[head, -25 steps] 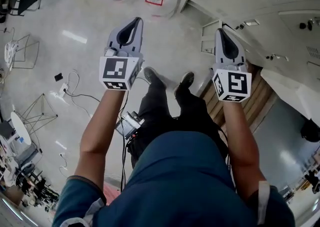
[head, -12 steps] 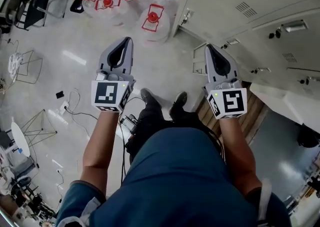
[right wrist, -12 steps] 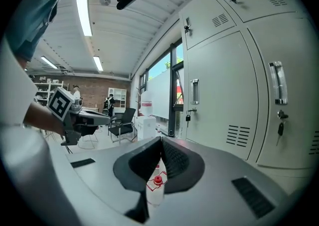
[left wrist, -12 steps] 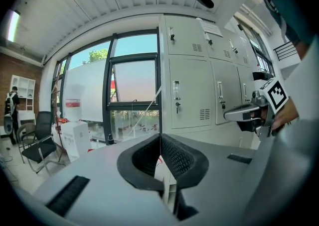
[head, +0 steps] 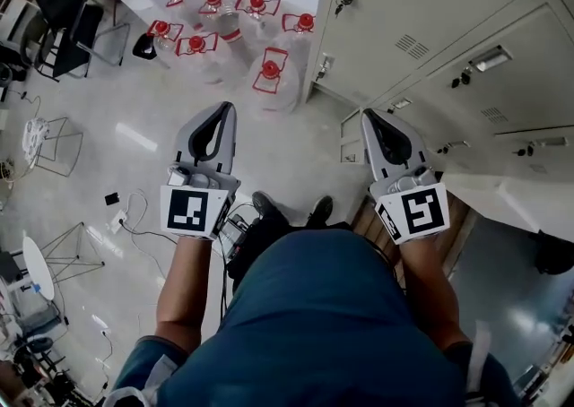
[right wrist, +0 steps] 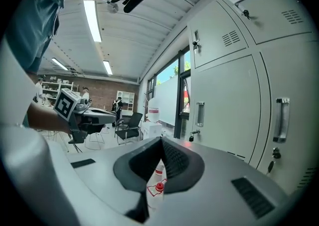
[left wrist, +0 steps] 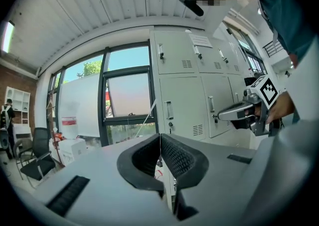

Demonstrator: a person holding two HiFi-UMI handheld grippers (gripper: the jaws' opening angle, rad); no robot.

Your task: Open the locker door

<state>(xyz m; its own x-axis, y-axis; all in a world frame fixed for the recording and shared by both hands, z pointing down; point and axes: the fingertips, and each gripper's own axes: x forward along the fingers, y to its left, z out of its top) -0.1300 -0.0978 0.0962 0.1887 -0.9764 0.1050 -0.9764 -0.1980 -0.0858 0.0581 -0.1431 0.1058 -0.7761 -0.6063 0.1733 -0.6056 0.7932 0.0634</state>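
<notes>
Hovering side by side above the floor, both grippers are clenched shut w/ nothing between the jaws. Left gripper (head: pixel 224 111) is near the water jugs (head: pixel 269 73), and right gripper (head: pixel 369 116) is just beside the lockers (head: pixel 430 11) at right. Locker doors all look closed; right gripper is apart from the nearest door handle (right wrist: pixel 282 119).

Both tools are higher than a second ago. The left tool (head: pixel 224 109) and the right tool (head: pixel 369 115) are lifted side by side, well clear of the floor (head: pixel 134 100). The head view tips up with them, so more of the lockers (head: pixel 466 29) and the whole cluster of red-capped water jugs (head: pixel 269 73) come into frame. The shoes (head: pixel 265 203) slip mostly under the person's torso.
</notes>
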